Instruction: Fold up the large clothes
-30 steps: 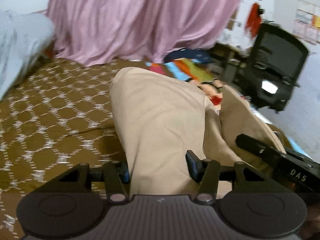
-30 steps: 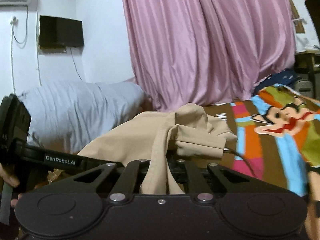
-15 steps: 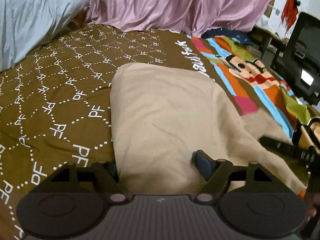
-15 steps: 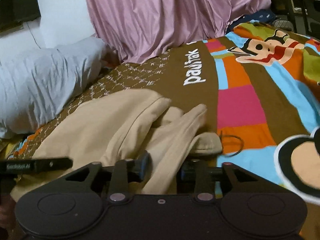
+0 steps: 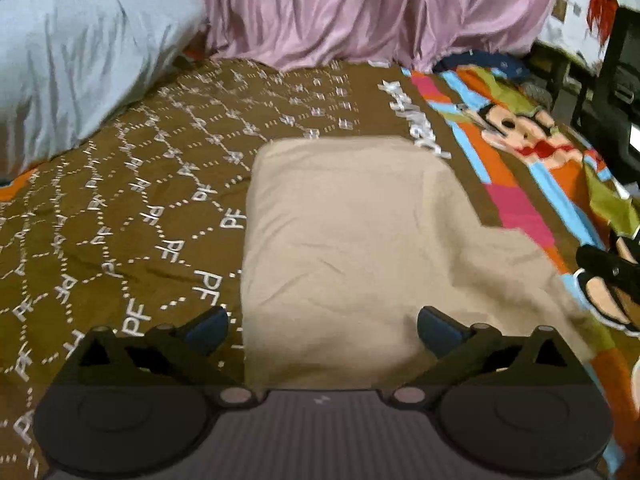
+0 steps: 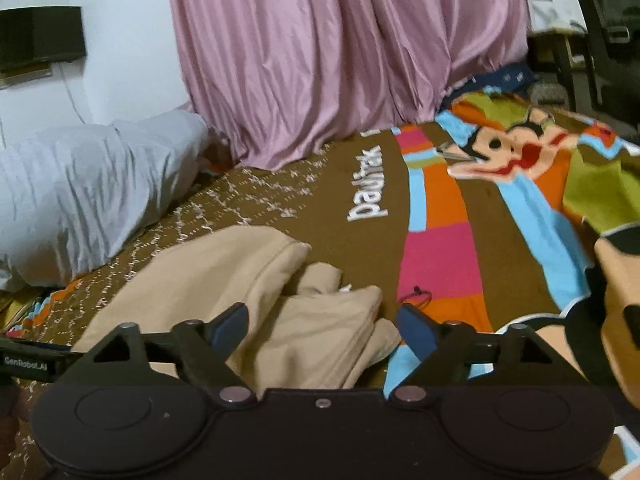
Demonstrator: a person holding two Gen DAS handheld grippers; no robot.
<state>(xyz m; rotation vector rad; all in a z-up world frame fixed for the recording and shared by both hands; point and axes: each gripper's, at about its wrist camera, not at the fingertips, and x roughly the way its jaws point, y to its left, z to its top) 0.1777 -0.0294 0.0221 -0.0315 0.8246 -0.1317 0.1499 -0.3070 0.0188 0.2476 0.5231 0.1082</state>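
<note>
Landmark: the bedspread [image 5: 120, 216], brown with a white "PF" lattice and a bright cartoon panel along one side, is taken as reference.
Garment: a beige garment [image 5: 352, 240] is laid flat on the bedspread, its folded far edge lying short of the pink curtain [image 5: 360, 12]. In the right wrist view the same beige garment [image 6: 224, 280] is seen with bunched, layered ends beside the cartoon panel.
Left gripper: the left gripper [image 5: 322, 326] is held over the near edge of the garment. Its jaws have just been opening and are spread wide; cloth is seen between the fingertips [image 5: 434, 322], but nothing is clamped.
Right gripper: the right gripper [image 6: 322, 326] is held over the bunched end of the garment. Its jaws have just been opening and stand well apart; the fabric lies between them, released.
Pillow: a grey pillow [image 5: 80, 64] is rested at the bedspread's far left corner.
Cord loop: a small dark loop [image 6: 416, 296] is seen on the pink stripe, just beside the garment.
</note>
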